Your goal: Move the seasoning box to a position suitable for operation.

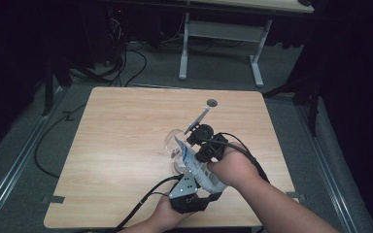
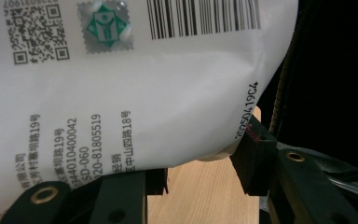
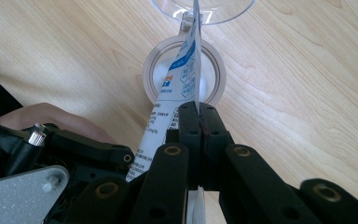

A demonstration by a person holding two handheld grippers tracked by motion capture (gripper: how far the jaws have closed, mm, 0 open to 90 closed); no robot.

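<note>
A white pouch (image 1: 200, 171) with blue print and a barcode (image 2: 144, 93) is held between both grippers above the table. My left gripper (image 1: 196, 184) grips its lower body from the near side; its jaws (image 2: 200, 172) sit either side of the pouch's bottom edge. The right gripper (image 1: 196, 156) is shut on the pouch's thin upper seam (image 3: 199, 114). The pouch's top (image 3: 182, 70) points toward a clear stemmed glass (image 1: 175, 141), whose round foot (image 3: 214, 88) lies just beyond the jaws.
The wooden table (image 1: 121, 145) has its front edge just under the person's hands. A thin grey rod (image 1: 199, 118) slants beyond the right gripper toward a small round dark spot (image 1: 211, 103). Cables trail off the near edge. A white table frame (image 1: 223, 34) stands behind.
</note>
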